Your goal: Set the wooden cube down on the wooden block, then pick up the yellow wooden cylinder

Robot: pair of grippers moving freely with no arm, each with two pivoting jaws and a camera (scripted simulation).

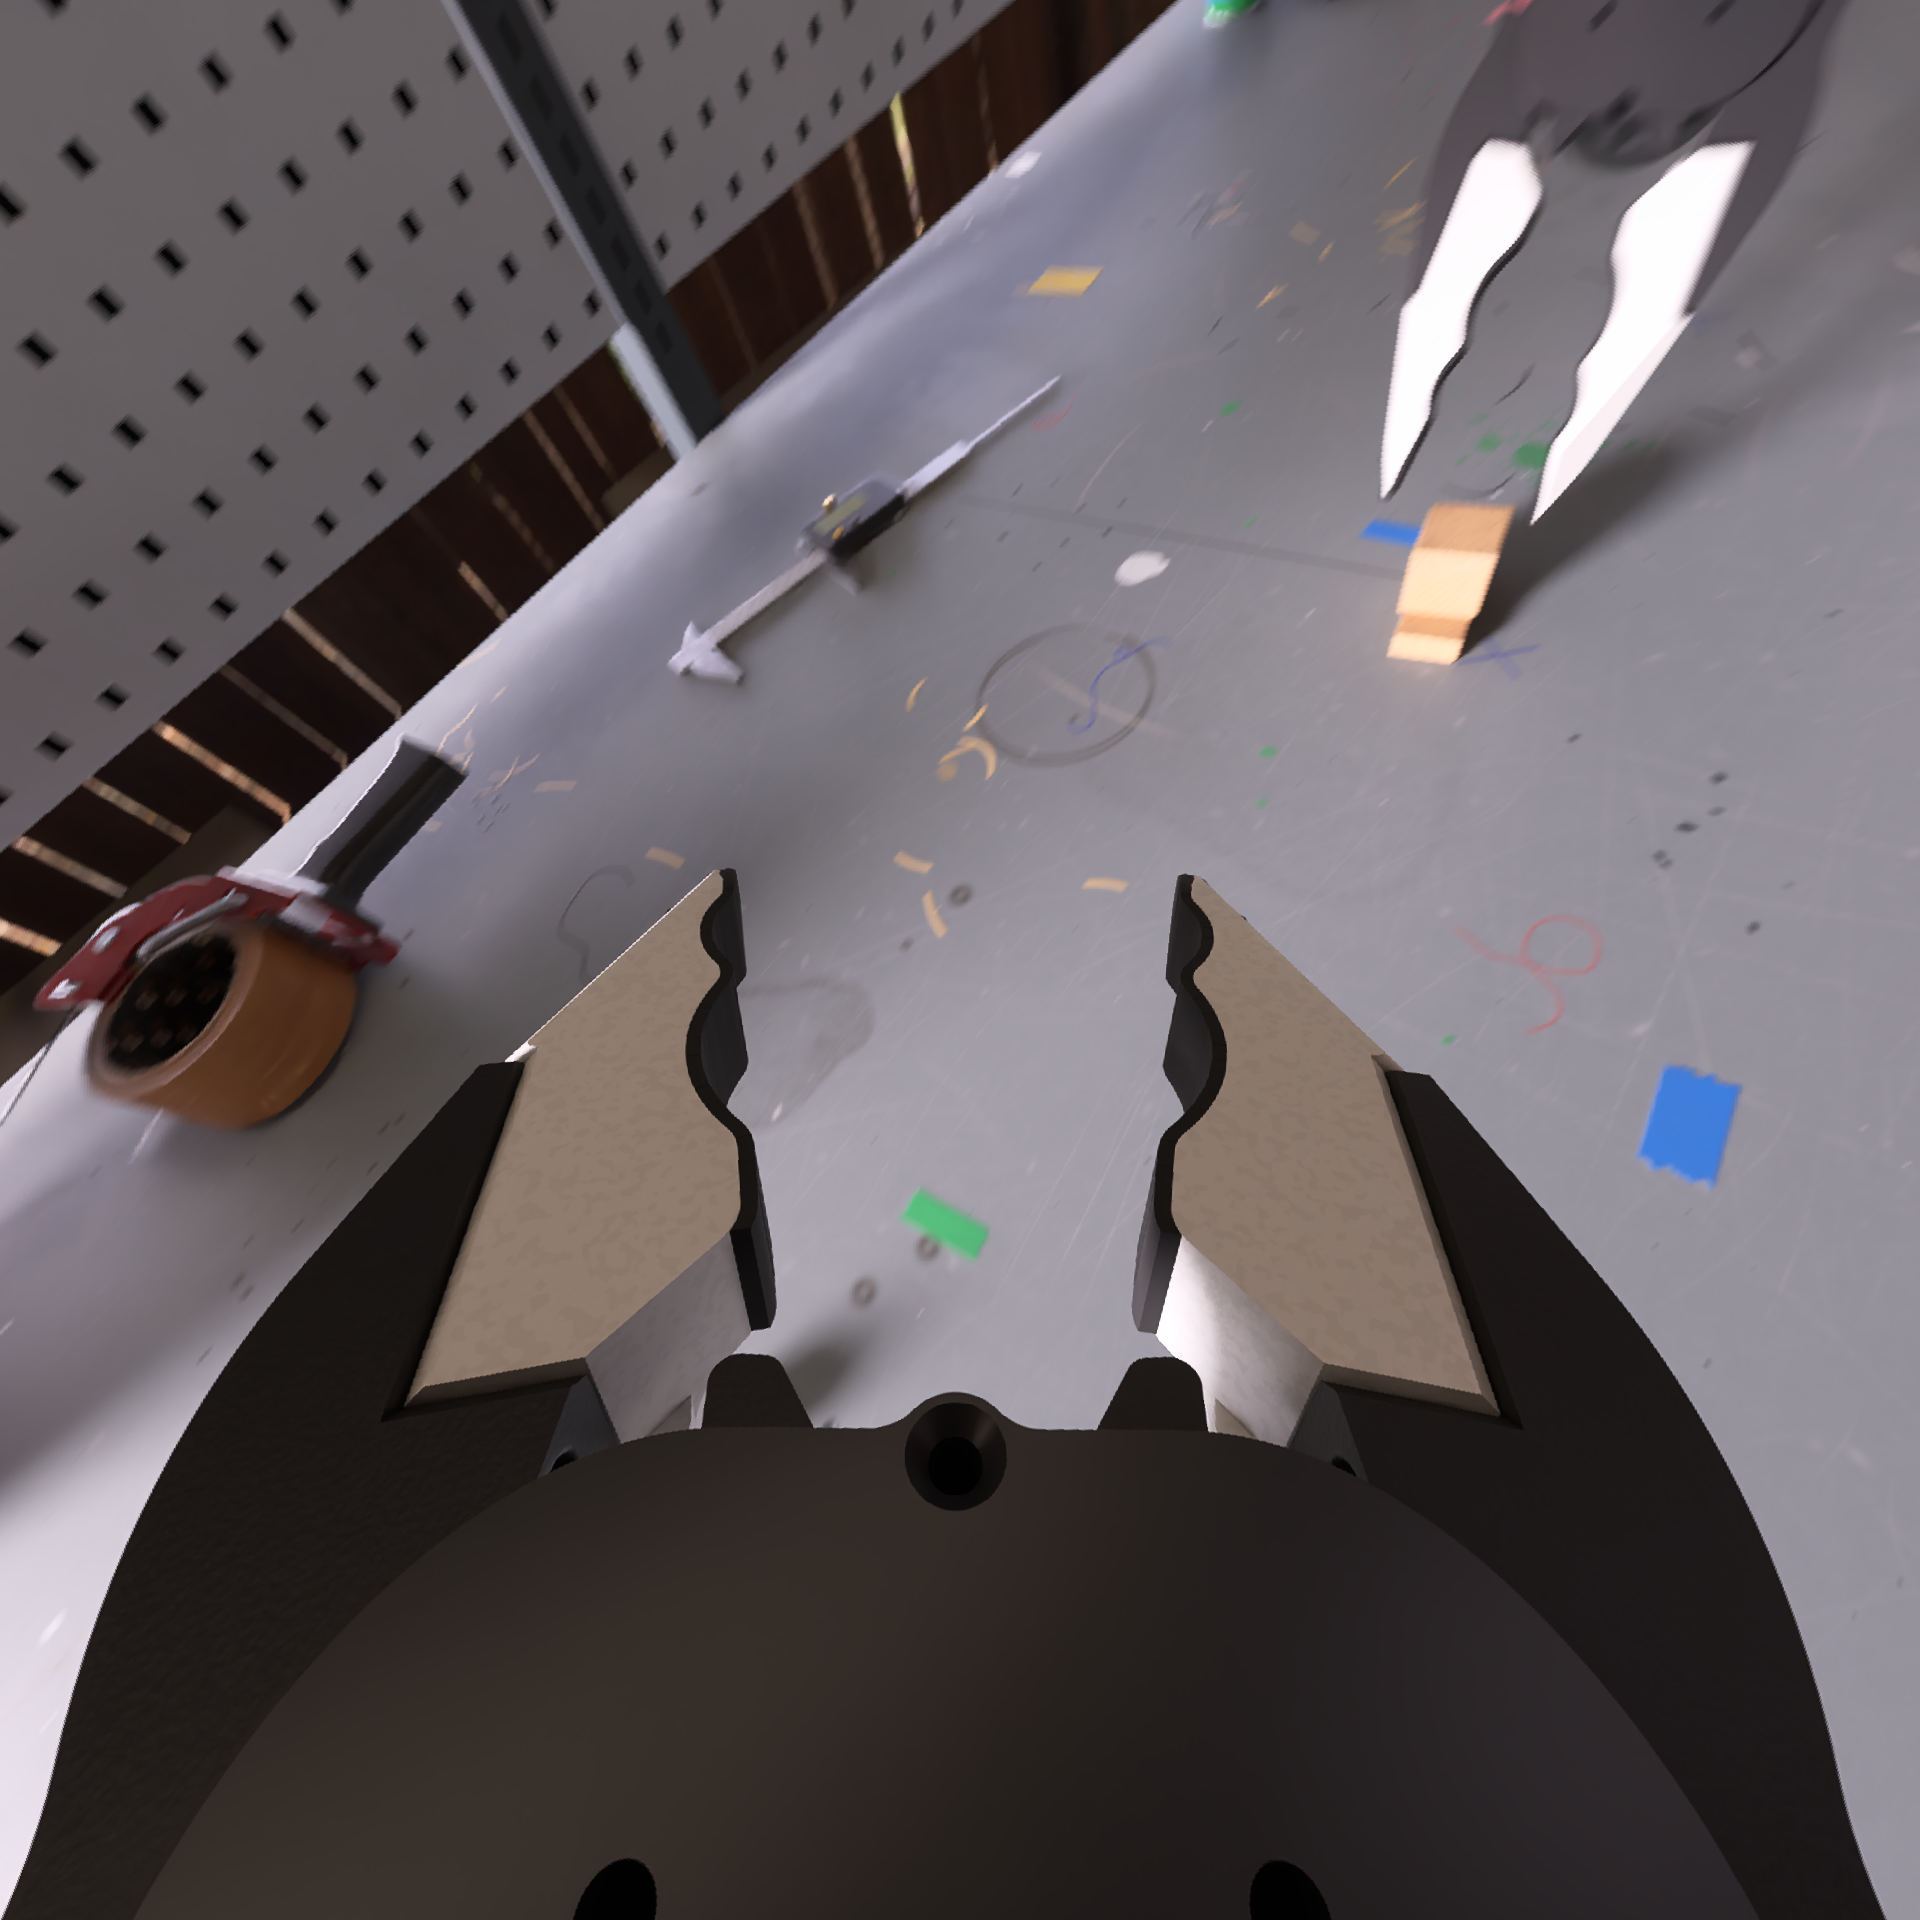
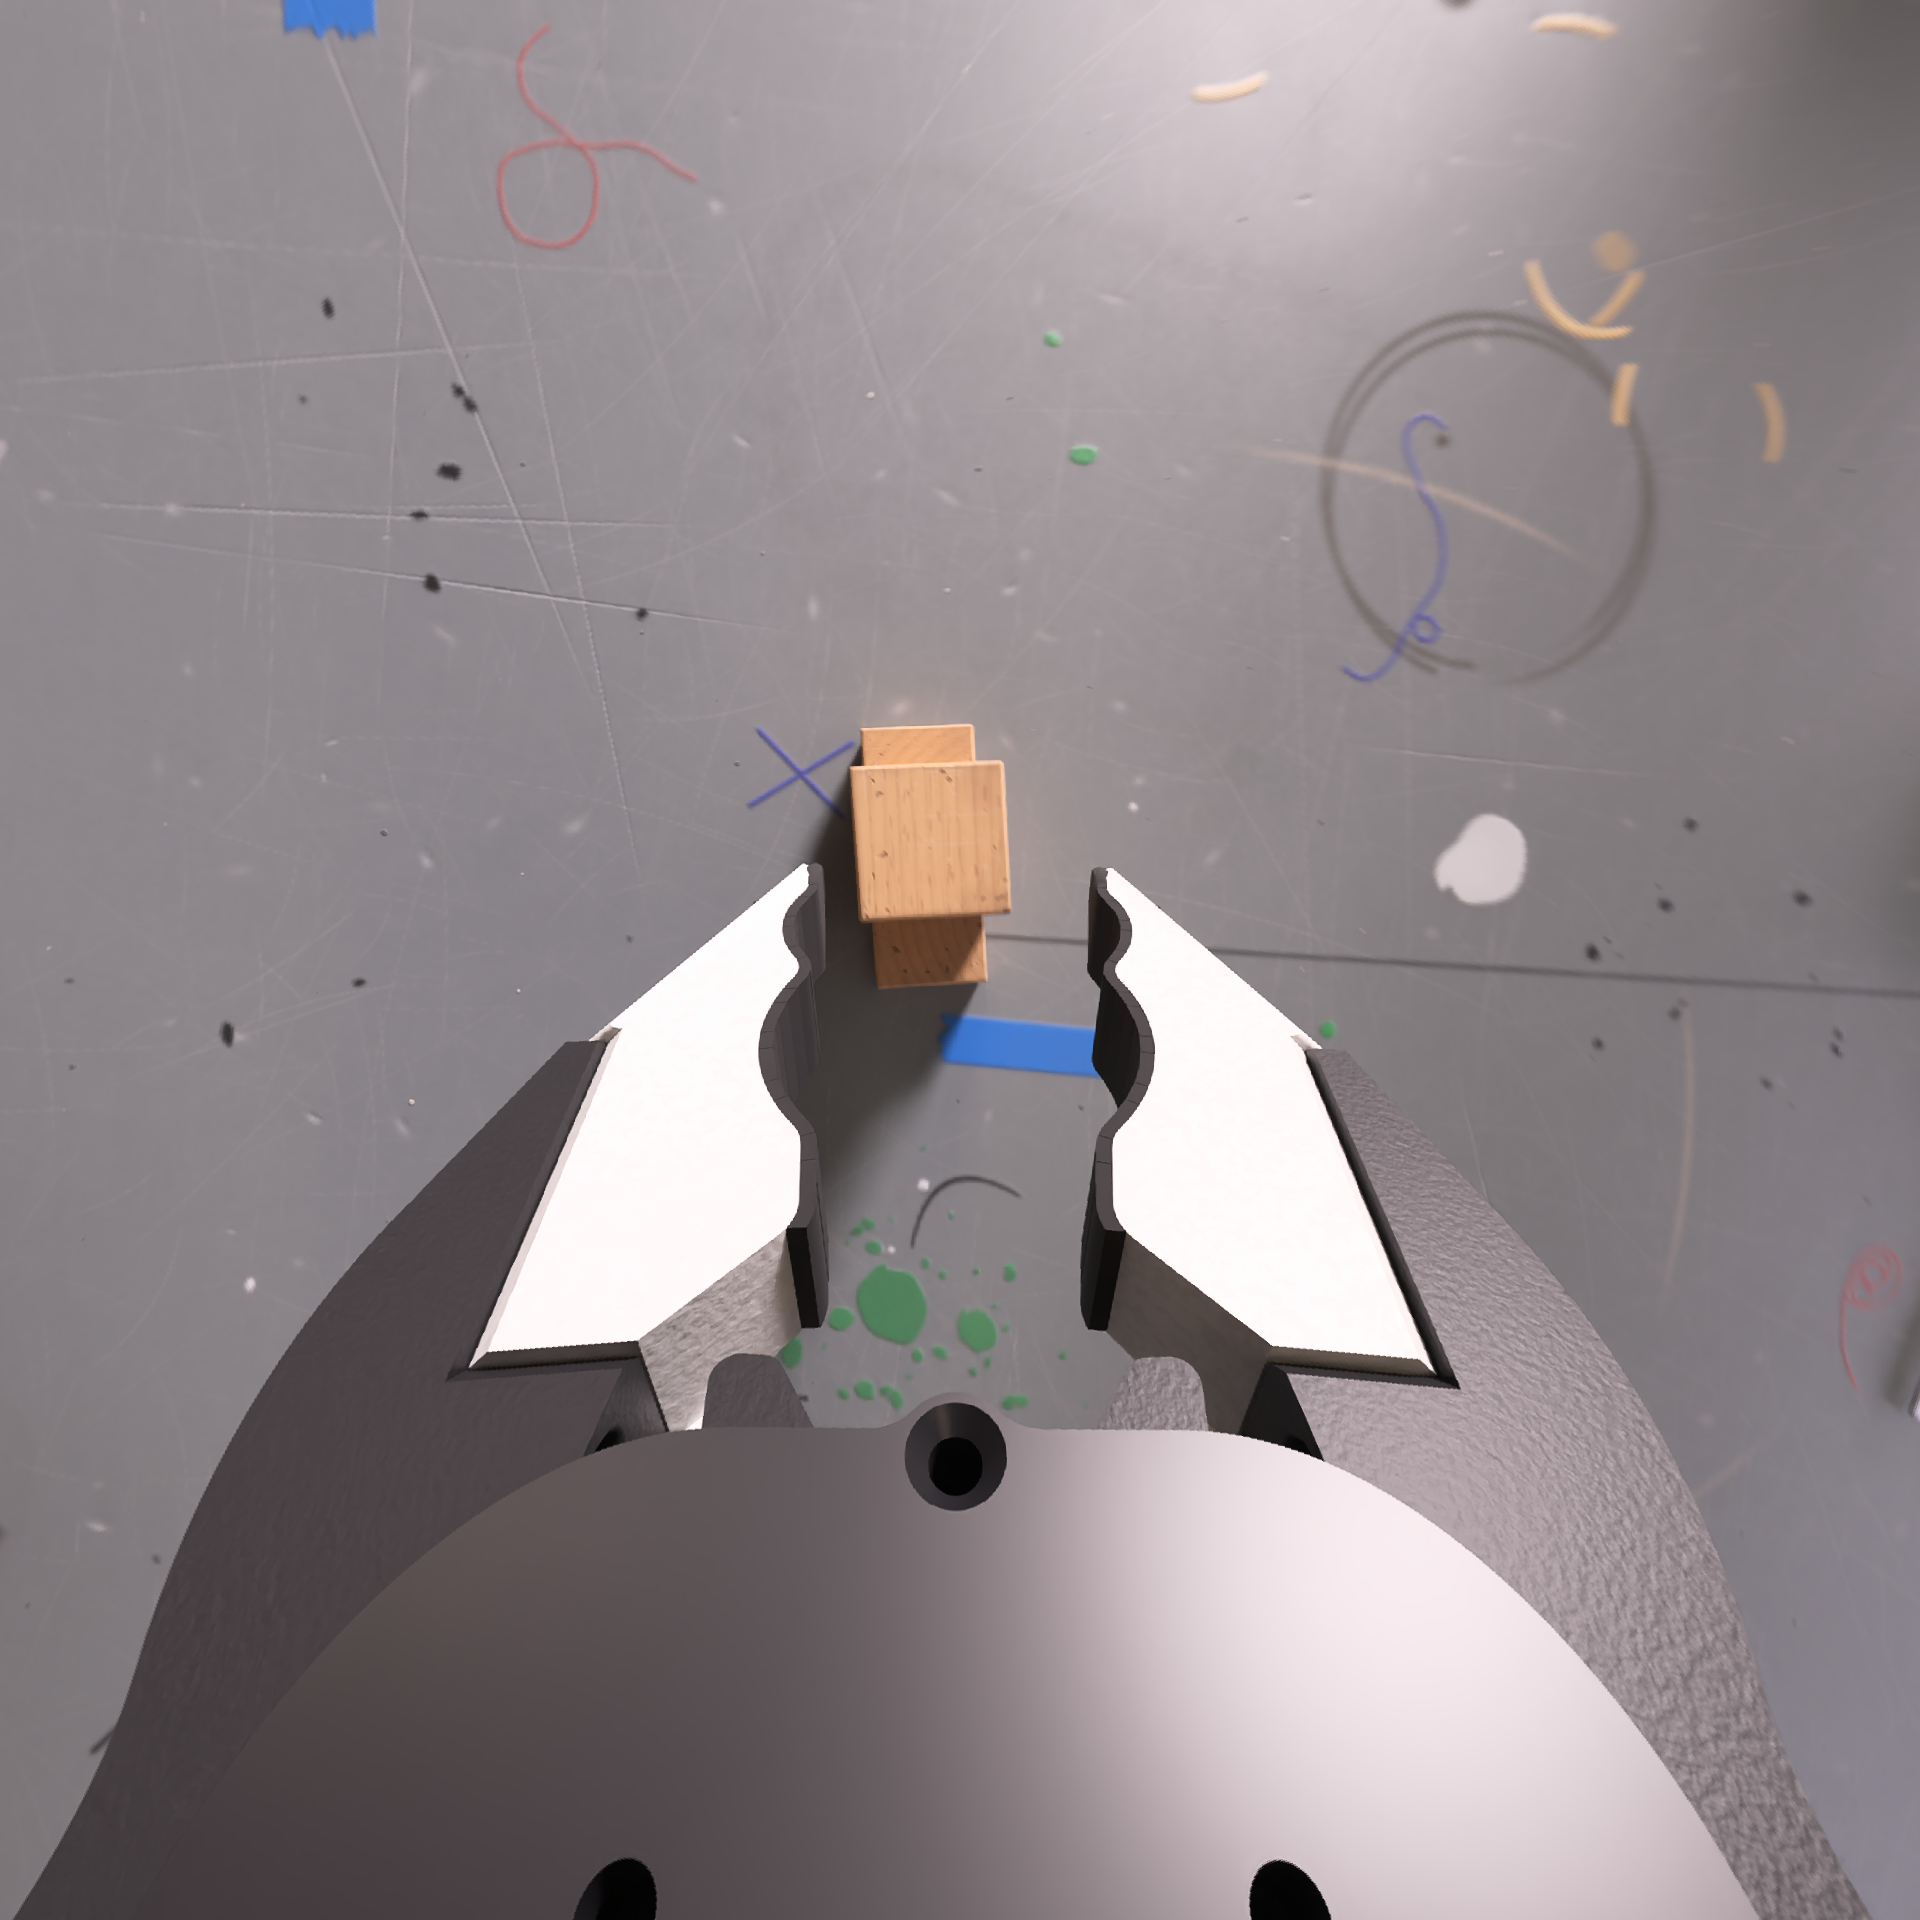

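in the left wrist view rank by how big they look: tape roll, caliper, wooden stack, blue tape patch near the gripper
1. Caliper, the longest span.
2. Tape roll, bulkiest, but nearer the camera.
3. Wooden stack, cube on block.
4. Blue tape patch.
The last two look close, and the patch lies nearer, so that order is unsure.

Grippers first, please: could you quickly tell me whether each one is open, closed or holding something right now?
Left gripper: open, holding nothing.
Right gripper: open, empty, above the wooden cube resting on the wooden block.
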